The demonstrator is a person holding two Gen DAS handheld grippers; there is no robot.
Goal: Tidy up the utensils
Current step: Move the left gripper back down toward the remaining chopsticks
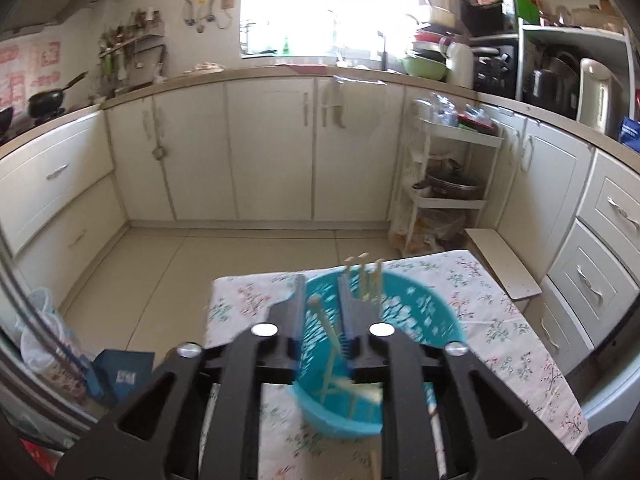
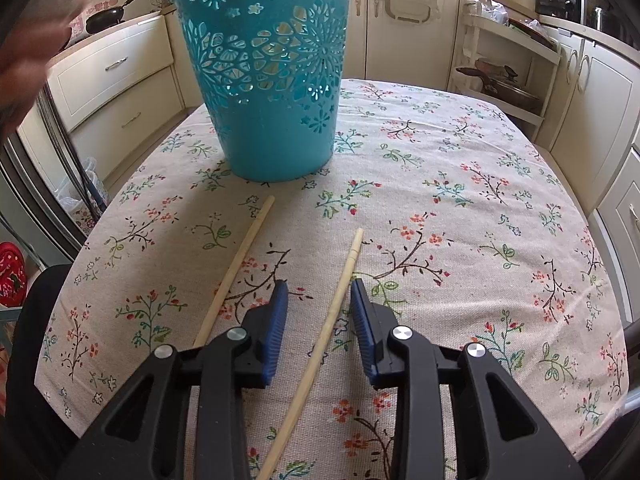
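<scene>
While the left gripper (image 1: 322,312) hangs parted over the bin (image 1: 420,312), chopsticks (image 1: 366,280) inside, the right gripper (image 2: 319,312) straddles a chopstick (image 2: 340,288) on the cloth (image 2: 480,200), unclenched, so closing and lifting looks next.

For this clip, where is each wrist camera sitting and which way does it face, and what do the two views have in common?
Left wrist: above the teal basket, looking into it at chopsticks and kitchen cabinets beyond; left gripper shows, jaws apart.
Right wrist: low over the floral tablecloth, angled down; right gripper straddles one chopstick without pressing it; another lies left; a blurred hand.
Shared: basket, tablecloth, cabinets.
</scene>
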